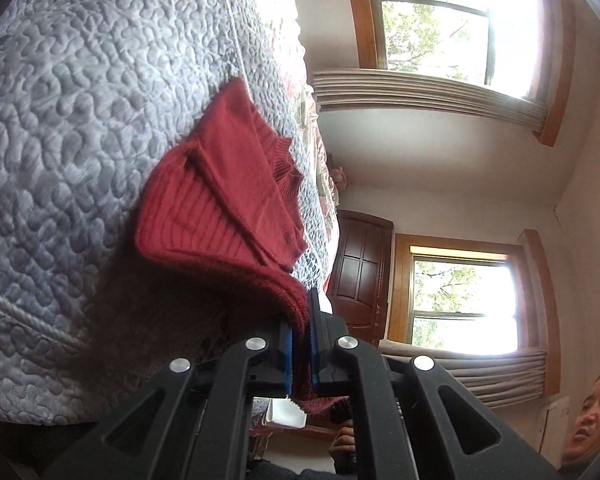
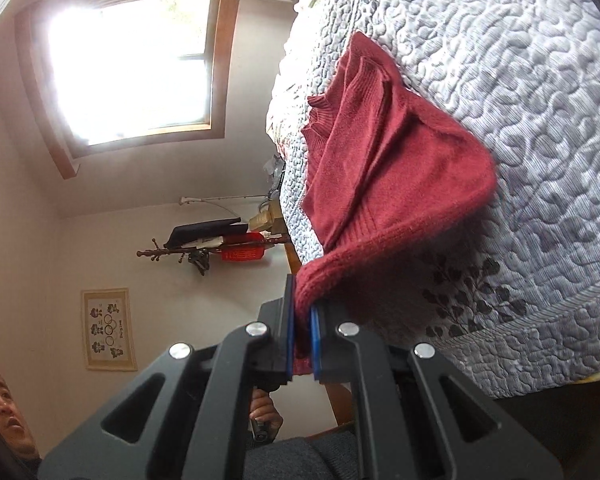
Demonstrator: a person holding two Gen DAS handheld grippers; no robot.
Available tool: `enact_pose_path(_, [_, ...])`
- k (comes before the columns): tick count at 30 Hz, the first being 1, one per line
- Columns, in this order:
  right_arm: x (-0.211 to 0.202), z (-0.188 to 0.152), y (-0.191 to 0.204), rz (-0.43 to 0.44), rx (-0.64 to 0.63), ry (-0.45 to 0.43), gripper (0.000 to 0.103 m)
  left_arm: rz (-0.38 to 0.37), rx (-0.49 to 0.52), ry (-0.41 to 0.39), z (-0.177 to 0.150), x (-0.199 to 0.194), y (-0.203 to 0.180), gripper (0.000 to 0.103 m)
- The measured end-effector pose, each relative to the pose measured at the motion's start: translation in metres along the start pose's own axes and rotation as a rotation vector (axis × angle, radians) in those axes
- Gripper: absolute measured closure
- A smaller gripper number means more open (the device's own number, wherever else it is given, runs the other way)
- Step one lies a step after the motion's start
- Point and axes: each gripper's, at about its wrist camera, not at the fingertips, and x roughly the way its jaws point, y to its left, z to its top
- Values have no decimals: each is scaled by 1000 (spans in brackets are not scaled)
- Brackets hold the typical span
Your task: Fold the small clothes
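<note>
Dark red ribbed knit sweater, pale grey quilted bedspread showing a pebbled stitch pattern and dark leaf prints, black gripper wearing blue pads

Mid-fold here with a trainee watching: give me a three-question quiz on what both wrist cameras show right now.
1. True or false: both grippers are shut on the red sweater.
2. What does the sweater lie on? A) wooden floor B) grey quilted bedspread C) chair
3. Fill in: the edge clamped by the left gripper and the right gripper is ____ off the bedspread.

Key: 1 true. 2 B. 3 lifted; the collar end lies on the quilt.
</note>
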Motion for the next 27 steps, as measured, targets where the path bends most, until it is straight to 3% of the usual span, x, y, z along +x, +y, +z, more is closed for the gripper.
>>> enact_pose_path(11, [38,75,23,20,6,-22,98,19,-48,-41,68,47,-10,97])
enact_pose_path(21, [98,160,-4,-58,93,-21,98,114,-120,-27,146,127,8,97])
enact_pose_path(27, [130,204,-44,-116,190,-21,98,176,-177,-4,183,171,41,97])
